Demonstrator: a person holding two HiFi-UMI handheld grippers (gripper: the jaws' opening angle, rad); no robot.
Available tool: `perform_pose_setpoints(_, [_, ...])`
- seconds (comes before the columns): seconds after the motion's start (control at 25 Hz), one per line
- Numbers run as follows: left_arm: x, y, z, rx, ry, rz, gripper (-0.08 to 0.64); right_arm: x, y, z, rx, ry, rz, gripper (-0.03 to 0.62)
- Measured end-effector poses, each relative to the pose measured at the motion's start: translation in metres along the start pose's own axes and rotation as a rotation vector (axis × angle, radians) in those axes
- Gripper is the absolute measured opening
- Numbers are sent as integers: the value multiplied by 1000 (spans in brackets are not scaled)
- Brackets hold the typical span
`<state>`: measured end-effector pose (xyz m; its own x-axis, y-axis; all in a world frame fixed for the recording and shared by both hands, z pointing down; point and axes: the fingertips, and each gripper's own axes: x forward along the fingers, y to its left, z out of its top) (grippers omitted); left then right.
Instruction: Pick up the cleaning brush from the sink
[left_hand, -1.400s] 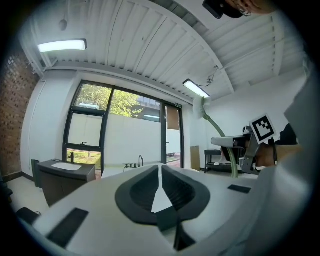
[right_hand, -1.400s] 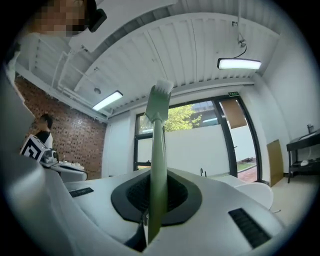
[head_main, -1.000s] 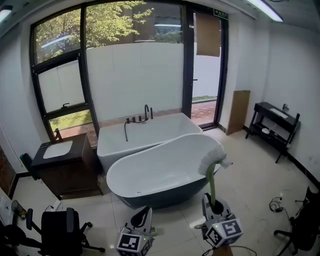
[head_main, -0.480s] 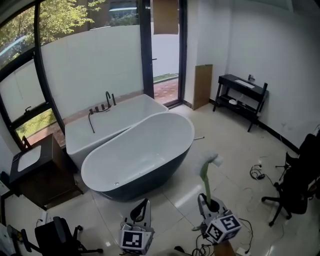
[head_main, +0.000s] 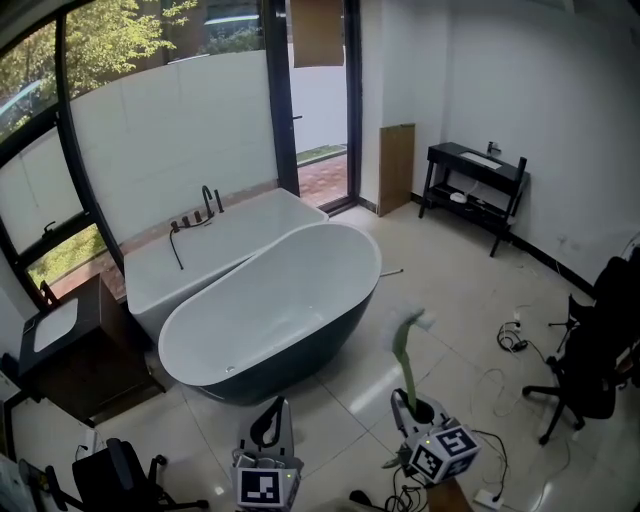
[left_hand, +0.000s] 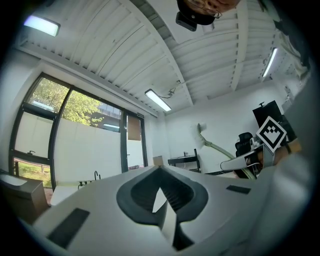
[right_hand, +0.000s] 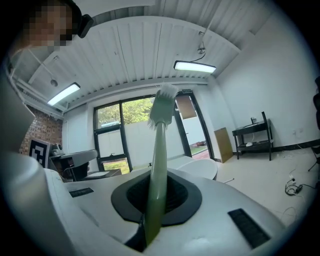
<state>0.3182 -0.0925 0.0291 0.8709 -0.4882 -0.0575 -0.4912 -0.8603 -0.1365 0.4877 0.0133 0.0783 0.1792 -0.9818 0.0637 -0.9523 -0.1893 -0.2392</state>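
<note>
We hold the cleaning brush (right_hand: 159, 147) in our right gripper (head_main: 412, 406), its jaws closed tight on the lower end of the green handle. The brush stands nearly upright out of the gripper, leaning a little, with its white bristle head at the top. In the head view it rises in front of the pale tiled floor (head_main: 470, 290), just to the right of the oval bathtub (head_main: 300, 372) with the dark outer wall, and touches neither tub. Our left gripper (left_hand: 161, 175) has its jaws pressed fully together with nothing between them. It sits low in the head view, to the left of the right gripper and on the near side of the oval tub. Behind that tub a white rectangular bathtub (head_main: 160, 285) stands against the big window (head_main: 160, 130). A black side table (head_main: 478, 165) is against the right wall, and an office chair (head_main: 600, 350) stands near some cables (head_main: 512, 340) lying on the floor.
</note>
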Motion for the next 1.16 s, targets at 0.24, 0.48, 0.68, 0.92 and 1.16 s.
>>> perform_pose_setpoints(0.24, [-2,-5,1,16,11,8,2,-4,-4,-14,12,46,14,3])
perform_pose_setpoints(0.48, [-5,-9,2,22,12,10,2,-5,-2,-19,26,49,26,3])
perform_pose_setpoints(0.68, [-11,-13,1,29,18,8,2,-7,3,-24,25,63,44,3])
perform_pose_setpoints(0.92, [-12,-5,-3,26,30,11,2,-1,7,-30,27,80,47,3])
perform_pose_setpoints(1.16, [-13,5,-4,15,29,16,2,7,17,-32,26,80,56,3])
